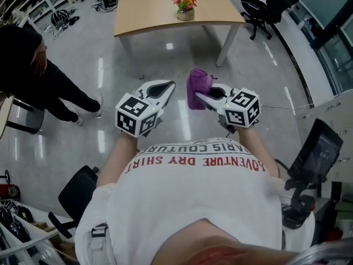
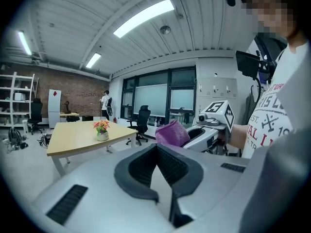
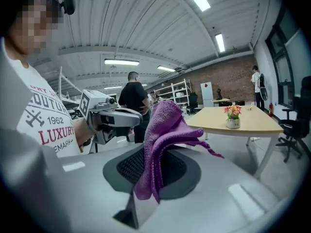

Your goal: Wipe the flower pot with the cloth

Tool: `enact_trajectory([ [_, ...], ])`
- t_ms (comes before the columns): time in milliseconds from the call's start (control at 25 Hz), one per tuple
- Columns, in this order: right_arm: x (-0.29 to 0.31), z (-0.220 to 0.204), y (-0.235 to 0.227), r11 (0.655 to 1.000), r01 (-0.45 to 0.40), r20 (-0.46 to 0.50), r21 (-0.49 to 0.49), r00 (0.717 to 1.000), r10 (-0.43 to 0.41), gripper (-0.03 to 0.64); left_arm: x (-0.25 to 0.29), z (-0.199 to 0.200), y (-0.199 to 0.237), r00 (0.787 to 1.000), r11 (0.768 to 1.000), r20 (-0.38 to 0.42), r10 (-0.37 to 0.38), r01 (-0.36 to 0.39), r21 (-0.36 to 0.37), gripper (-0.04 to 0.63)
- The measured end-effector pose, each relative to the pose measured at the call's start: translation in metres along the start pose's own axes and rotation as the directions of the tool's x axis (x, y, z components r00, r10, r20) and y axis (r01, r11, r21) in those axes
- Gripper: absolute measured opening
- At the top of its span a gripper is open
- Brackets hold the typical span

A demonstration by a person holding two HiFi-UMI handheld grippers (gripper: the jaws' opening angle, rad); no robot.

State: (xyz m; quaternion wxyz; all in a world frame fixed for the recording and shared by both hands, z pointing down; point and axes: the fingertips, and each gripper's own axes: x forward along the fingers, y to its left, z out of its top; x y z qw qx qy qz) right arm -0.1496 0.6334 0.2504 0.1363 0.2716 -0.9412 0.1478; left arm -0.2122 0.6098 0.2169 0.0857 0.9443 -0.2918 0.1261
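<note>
Had the right gripper (image 1: 197,95) clenched on a purple cloth (image 1: 198,85), with the fabric pinched between the shut jaws and bunched up above them. Saw 1 corner of the cloth drooping to the side in the right gripper view. Had the left gripper (image 1: 169,86) clenched too, with its 2 jaws pressed together and nothing between them. Held both side by side in front of the chest, above the glossy grey floor (image 1: 110,65), close together but apart. Saw the flower pot (image 1: 185,14) standing upright with red and orange blooms on a light wooden table (image 1: 149,10). Found it ahead of both grippers, well apart from them and from the cloth. Noted 1 person in black (image 1: 33,65) standing off to the left.
</note>
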Motion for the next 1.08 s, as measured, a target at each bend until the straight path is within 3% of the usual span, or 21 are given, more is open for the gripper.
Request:
enact_trajectory([
  [320,-0.040,-0.029,0.044,0.999,0.052,0.011,0.004,0.999,-0.052,0.049,-0.019,-0.024,-0.054,1.000,1.000,-0.008,-0.018,0.018,0.000,0.002],
  [560,-0.052,-0.010,0.047,0.997,0.081,0.022,0.015,0.996,-0.081,0.049,-0.018,-0.006,-0.053,0.999,0.999,-0.009,-0.042,0.042,-0.013,0.002],
  [720,-0.045,-0.024,0.066,0.996,0.085,0.019,0.021,0.996,-0.086,0.049,-0.029,-0.018,-0.059,0.998,0.998,-0.008,-0.069,0.069,-0.002,0.000],
  [1080,-0.095,-0.018,0.052,0.996,0.082,0.023,0.021,0.996,-0.083,0.049,0.003,0.005,-0.101,0.996,0.997,-0.033,-0.079,0.080,0.018,0.002],
])
